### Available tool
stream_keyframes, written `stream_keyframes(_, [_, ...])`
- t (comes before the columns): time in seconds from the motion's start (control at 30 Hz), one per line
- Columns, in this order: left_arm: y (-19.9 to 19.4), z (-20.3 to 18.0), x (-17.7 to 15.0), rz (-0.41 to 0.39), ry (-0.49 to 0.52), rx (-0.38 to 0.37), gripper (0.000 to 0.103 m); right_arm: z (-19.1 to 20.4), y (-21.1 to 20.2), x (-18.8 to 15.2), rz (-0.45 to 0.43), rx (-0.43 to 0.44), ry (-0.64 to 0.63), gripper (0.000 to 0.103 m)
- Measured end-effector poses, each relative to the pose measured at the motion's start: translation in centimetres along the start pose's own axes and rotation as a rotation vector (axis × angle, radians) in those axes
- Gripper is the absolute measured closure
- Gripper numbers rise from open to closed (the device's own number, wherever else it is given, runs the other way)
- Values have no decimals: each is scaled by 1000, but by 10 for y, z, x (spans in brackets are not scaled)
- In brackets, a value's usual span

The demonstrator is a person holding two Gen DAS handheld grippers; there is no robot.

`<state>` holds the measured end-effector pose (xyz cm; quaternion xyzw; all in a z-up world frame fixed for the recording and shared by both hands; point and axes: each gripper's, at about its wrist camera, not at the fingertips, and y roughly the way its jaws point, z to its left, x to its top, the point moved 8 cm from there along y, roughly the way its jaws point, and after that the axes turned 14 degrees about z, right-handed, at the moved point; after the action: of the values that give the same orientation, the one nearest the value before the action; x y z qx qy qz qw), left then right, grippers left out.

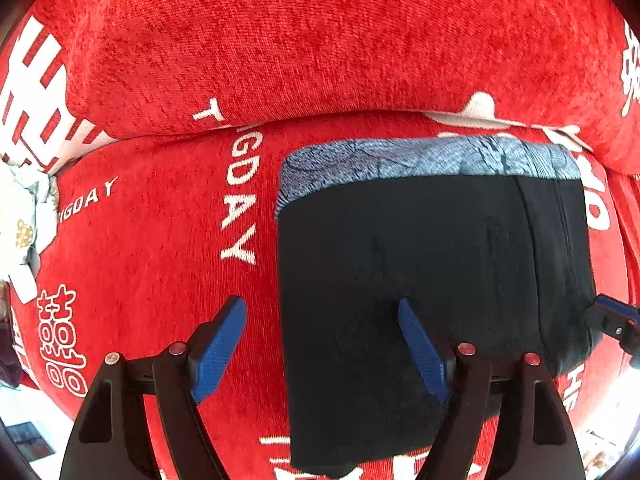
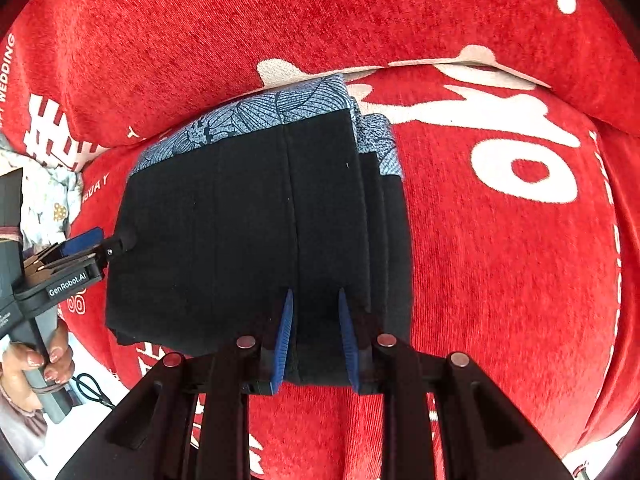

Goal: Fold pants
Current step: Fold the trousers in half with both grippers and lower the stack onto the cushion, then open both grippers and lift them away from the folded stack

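On the red printed sofa seat [image 1: 152,240], just in front of the back cushion [image 1: 320,40], the black pants [image 1: 420,272] lie as a compact folded stack, blue-grey patterned waistband [image 1: 420,156] at the far edge. In the right wrist view several layers show stepped along the right side, so most folds look done.

Left hand-held gripper [image 1: 322,344]: jaws spread wide and empty, straddling the stack's left edge, one finger [image 1: 218,348] over the red cover, the other over black cloth. No grip.

Right hand-held gripper [image 2: 316,340]: jaws narrow, set at the near edge of the stack with a strip of black fabric between the pads; looks pinched on it, contact not fully clear.

A person's hand [image 2: 44,360] holds the left tool's handle, low left in the right wrist view.

Judgement: late stage. Probably left: let go on the right, maybe square the near edge where a corner sticks out unevenly.
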<state>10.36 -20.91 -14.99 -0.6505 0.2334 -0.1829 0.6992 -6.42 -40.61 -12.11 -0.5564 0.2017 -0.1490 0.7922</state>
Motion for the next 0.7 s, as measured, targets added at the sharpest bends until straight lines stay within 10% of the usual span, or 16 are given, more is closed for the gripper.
stream_keyframes(0.17, [-3, -5, -9, 25, 11, 11, 2, 1, -9, -13, 1, 12, 26, 57])
stream_keyframes(0.43, [-11, -16, -23, 37, 68, -25, 2, -12, -20, -34, -7, 16, 74, 23])
stream_keyframes(0.7, [-11, -11, -61, 102, 42, -54, 2, -16, -6, -69, 26, 22, 114, 12])
